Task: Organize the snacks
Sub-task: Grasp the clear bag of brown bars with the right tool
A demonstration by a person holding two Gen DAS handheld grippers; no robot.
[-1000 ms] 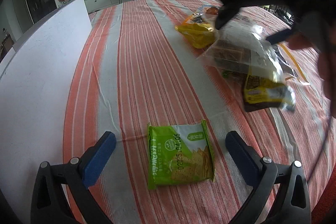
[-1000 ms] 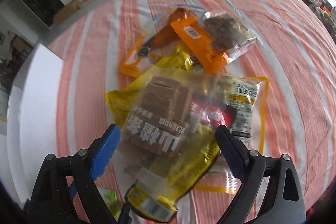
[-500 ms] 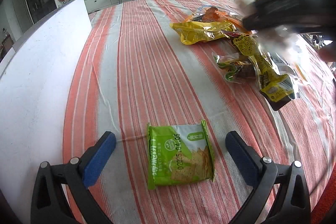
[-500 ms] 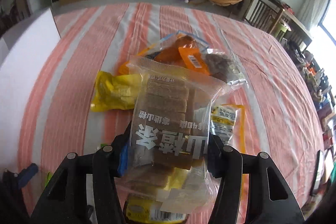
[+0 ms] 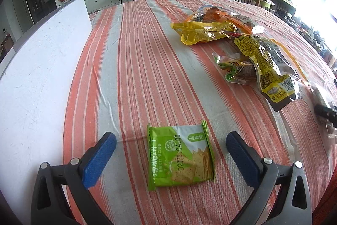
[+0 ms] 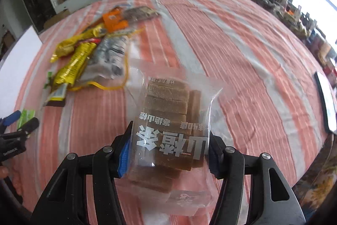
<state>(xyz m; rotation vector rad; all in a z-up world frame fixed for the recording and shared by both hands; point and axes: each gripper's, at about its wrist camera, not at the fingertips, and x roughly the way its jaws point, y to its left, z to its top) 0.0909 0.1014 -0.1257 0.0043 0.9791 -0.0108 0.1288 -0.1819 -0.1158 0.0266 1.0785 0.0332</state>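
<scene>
One wide table [image 5: 147, 56] with an orange and grey striped cloth fills both views. At its left side a white board [image 5: 38, 77] stands along the edge.

Farther back on the cloth lies the pile of snacks [image 5: 242, 45]: yellow bags, an orange pack and some clear wrappers, overlapping each other. In the right wrist view the same pile [image 6: 90, 56] is at the upper left, well apart from the gripper.

The right gripper [image 6: 168, 153] has a firm hold of a clear bag of brown hawthorn slices [image 6: 168, 119]. Both pads press on the lower part of the bag from the sides, and the bag rises upright between them, above the striped cloth. The jaws have just been opening a little after closing, but the bag is kept between them and the grip is not lost.

The left gripper [image 5: 170, 153] hangs low over the near part of the table with its jaws spread wide and nothing in them. A small green cracker packet [image 5: 181, 159] lies flat on the cloth between the two blue pads, touching neither of them. This packet is apart from the pile, nearer to the table edge.
</scene>
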